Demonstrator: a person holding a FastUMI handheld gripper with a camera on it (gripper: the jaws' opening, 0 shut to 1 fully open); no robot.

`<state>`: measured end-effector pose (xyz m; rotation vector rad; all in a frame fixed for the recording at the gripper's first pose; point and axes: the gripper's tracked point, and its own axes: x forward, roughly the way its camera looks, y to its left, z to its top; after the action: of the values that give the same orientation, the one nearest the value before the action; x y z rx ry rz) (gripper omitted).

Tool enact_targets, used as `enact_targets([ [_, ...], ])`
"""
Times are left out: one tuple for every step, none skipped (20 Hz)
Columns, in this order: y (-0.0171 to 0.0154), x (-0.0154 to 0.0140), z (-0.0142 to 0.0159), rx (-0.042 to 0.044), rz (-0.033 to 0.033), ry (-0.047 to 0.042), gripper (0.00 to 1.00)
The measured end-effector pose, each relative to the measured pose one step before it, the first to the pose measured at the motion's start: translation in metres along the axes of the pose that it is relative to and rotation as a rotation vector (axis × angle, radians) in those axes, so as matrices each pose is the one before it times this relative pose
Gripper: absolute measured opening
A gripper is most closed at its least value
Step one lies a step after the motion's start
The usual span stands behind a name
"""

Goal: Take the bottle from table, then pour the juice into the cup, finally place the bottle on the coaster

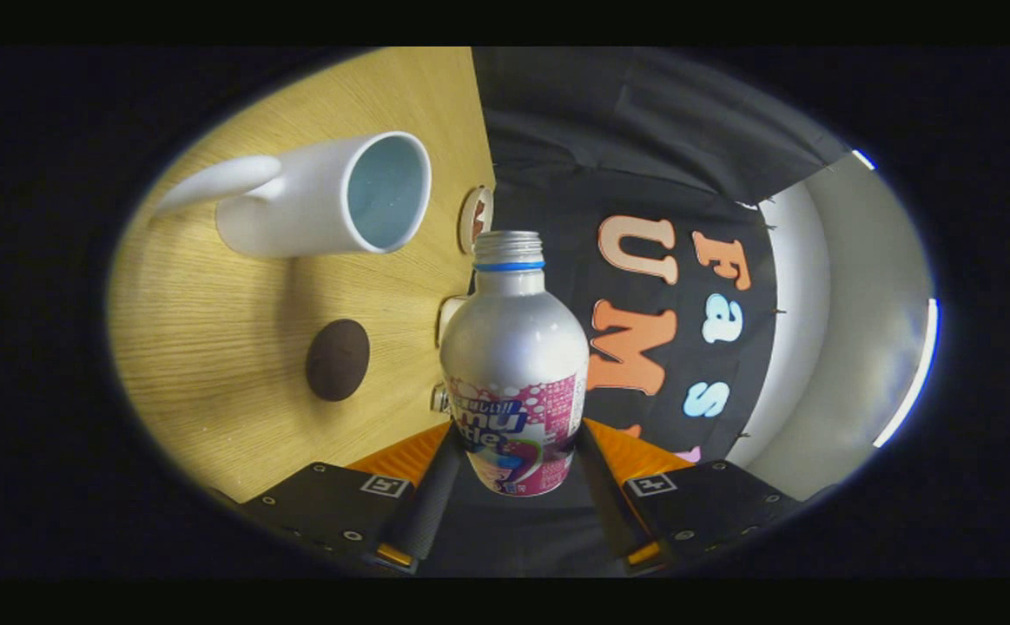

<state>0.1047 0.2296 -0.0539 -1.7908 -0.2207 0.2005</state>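
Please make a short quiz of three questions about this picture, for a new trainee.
1. True or false: the gripper is shut on the bottle.
2. What has the bottle's mouth? A) a cap B) no cap C) a straw
3. Fill in: the dark round coaster lies on the table near the white ____.

Key: 1 true. 2 B, bare threads show. 3 cup, whose opening faces the bottle in this rolled view.

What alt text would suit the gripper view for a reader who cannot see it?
The gripper is shut on a silver aluminium bottle with a pink label and no cap. Beyond it, a white ceramic cup and a dark brown round coaster sit on the light wooden table.
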Motion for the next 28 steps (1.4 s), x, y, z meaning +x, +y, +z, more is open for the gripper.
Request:
enact_targets([
  [-0.00105,-0.00026,0.00027,-0.01477,-0.00484,0.00045,0.75],
  [-0.00048,0.00044,-0.00006,-0.01087,0.00013,0.00006,0.75],
  [0.00027,0.00094,0.00017,-0.00619,0.00294,0.00084,0.75],
  [-0.00008,-0.00012,0.00024,-0.00553,0.00213,-0.00161,0.75],
  [0.00088,0.00002,-0.00040,-0.00903,0.00097,0.00080,0.75],
  [-0.00123,-0.00079,0.00051,-0.01029,-0.00368,-0.00031,0.75],
  [-0.00115,-0.00152,0.00163,-0.00926,-0.00309,-0.00202,0.76],
  [0.00049,0.00040,0.00090,-0.00568,0.00114,-0.00119,0.75],
  [-0.00069,0.00072,0.00034,-0.00226,0.00145,-0.00210,0.75],
  [-0.00036,-0.00097,0.00073,-0.00101,0.00140,-0.00044,0.75],
  [-0.00018,-0.00004,-0.00044,-0.00231,0.00037,-0.00062,0.75],
  [-0.00085,0.00128,0.00003,-0.00454,-0.00102,-0.00016,0.75],
  [-0.00054,0.00035,0.00043,-0.00594,-0.00079,-0.00051,0.75],
  [-0.00008,-0.00045,0.00027,-0.00292,0.00103,-0.00019,0.75],
  [0.00025,-0.00043,0.00092,-0.00067,0.00364,-0.00204,0.75],
  [-0.00002,0.00042,-0.00027,-0.00072,0.00009,0.00013,0.75],
  [0.00046,0.00061,-0.00027,0.00079,0.00104,0.00030,0.75],
  [0.00030,-0.00007,-0.00016,-0.00049,0.00039,0.00068,0.75],
  [-0.00075,0.00023,-0.00015,-0.00230,-0.00130,-0.00009,0.75],
  [-0.00028,-0.00059,-0.00073,-0.00278,-0.00093,0.00189,0.75],
  [0.00006,0.00039,-0.00037,-0.00289,-0.00044,0.00181,0.75],
  [-0.00055,-0.00043,0.00034,-0.00341,-0.00108,-0.00051,0.76],
  [-0.00070,-0.00024,0.00027,-0.00504,-0.00073,-0.00195,0.75],
  [-0.00093,-0.00067,0.00031,-0.01087,-0.00426,-0.00059,0.75],
  [-0.00174,-0.00011,0.00012,-0.01011,-0.00515,-0.00104,0.75],
  [0.00018,-0.00089,0.00017,-0.00135,0.00071,0.00013,0.75],
  [0.00099,0.00086,0.00034,0.00023,0.00377,0.00009,0.75],
  [0.00016,-0.00057,0.00025,-0.00141,0.00166,-0.00070,0.75],
])
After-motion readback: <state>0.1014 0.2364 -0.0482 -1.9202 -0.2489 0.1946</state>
